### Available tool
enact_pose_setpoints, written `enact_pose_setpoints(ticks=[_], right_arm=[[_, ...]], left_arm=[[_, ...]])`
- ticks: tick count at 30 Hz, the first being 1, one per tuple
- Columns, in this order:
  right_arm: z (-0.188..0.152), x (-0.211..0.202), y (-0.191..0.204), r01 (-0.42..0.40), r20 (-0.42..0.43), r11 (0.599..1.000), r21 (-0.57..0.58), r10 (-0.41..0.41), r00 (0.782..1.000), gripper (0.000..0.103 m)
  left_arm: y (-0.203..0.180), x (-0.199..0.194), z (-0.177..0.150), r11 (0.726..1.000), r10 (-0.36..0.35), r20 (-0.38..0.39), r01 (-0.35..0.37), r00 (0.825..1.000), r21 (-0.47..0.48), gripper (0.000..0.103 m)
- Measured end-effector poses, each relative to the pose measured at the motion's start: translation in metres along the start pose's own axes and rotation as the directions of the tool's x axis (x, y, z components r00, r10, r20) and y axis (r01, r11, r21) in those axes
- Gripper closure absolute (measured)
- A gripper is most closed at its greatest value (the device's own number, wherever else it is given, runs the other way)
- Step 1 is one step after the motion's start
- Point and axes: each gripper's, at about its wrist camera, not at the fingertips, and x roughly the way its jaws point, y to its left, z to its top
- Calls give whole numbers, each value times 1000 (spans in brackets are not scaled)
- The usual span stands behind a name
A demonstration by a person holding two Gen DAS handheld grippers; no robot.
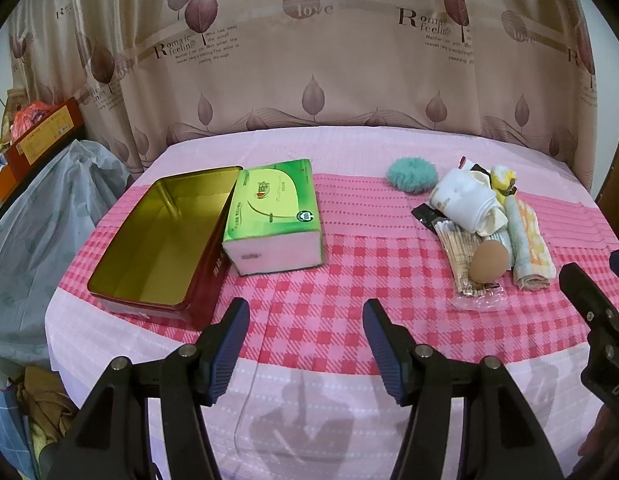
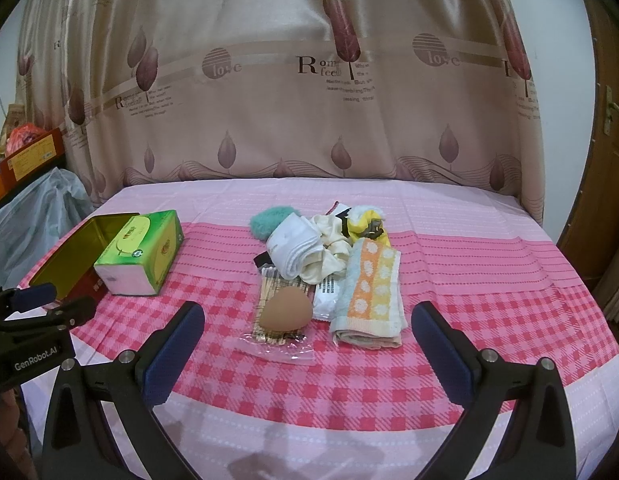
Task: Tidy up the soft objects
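Left gripper (image 1: 305, 308) spread wide and empty, hovering over the pink checked cloth (image 1: 309, 320), just short of the open gold-lined tin (image 1: 161, 240) and the green tissue box (image 1: 275, 216) touching its right wall. Right gripper (image 2: 307, 320) likewise wide apart, holding nothing, aimed at the heap of soft things. Nearest its fingers: a tan egg-shaped sponge (image 2: 285, 310) resting on a clear packet of sticks (image 2: 275, 300), beside a folded orange-and-yellow towel (image 2: 369, 292). Behind those: rolled white socks (image 2: 293, 250), a cream scrunchie (image 2: 331, 248), a teal fluffy puff (image 2: 269, 218), and something yellow (image 2: 367, 220), possibly another cloth, too bunched to tell.
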Motion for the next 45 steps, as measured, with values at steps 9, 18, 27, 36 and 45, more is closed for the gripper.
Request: enact_pose_setpoints(ticks=[9,18,27,36,45], right_arm=[[1,6,-4,19,-8,1000,-4,-19,1000,1],[4,12,-15,53,-22,998,-22,-54,998,6],[4,41,-39,75,-107,997,-19,-76,991,25],[7,87,-61,67,-194,998,21,-62,979,25],[12,132,-66,55,-252,998,32,-46,967,24]], left_arm=[[2,6,0,1000,6,-12,-6,1000,-6,43],[6,17,0,1000,27,-28,-27,999,-8,43],[9,32,2,999,43,-42,-43,998,5,43],[4,51,4,999,33,-72,-31,997,28,43],[-21,62,10,994,6,-74,2,997,105,43]])
